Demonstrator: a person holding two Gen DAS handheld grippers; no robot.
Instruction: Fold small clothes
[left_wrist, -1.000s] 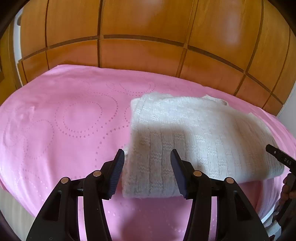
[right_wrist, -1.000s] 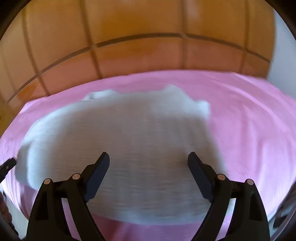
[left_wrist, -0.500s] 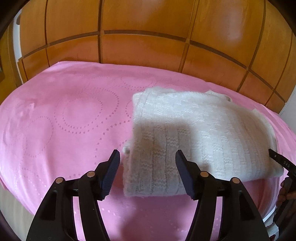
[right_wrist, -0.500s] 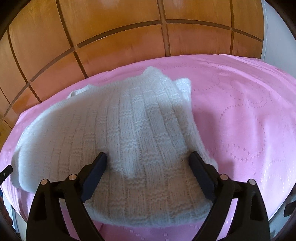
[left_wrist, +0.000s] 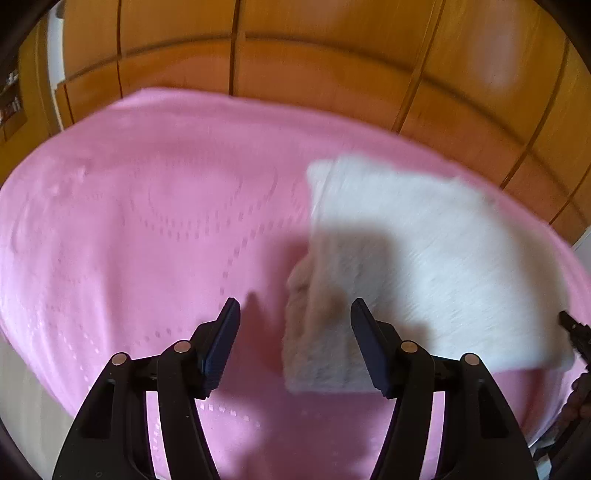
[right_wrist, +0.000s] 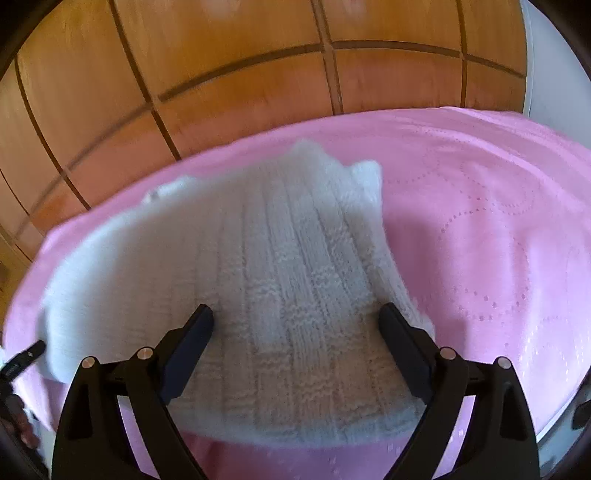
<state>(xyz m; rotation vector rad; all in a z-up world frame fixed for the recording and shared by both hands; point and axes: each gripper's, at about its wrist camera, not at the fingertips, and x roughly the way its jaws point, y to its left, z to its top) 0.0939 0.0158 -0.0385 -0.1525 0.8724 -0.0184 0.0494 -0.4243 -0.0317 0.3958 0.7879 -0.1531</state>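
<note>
A white knitted garment (left_wrist: 424, 258) lies folded on the pink bedspread (left_wrist: 147, 229). In the left wrist view its near left corner lies just in front of my left gripper (left_wrist: 295, 314), which is open and empty and hovers above the spread. In the right wrist view the garment (right_wrist: 266, 288) fills the middle, and my right gripper (right_wrist: 297, 321) is open and empty above its near edge. The right gripper's tip shows at the right edge of the left wrist view (left_wrist: 572, 328).
A wooden panelled wardrobe (left_wrist: 332, 66) stands behind the bed. The pink bedspread (right_wrist: 498, 240) stretches bare to the right of the garment and to its left in the left wrist view. The bed's near edge runs just below both grippers.
My left gripper has shifted left, so the garment now sits right of its centre. My right gripper has swung round over the garment and holds steady. Both stay open.
</note>
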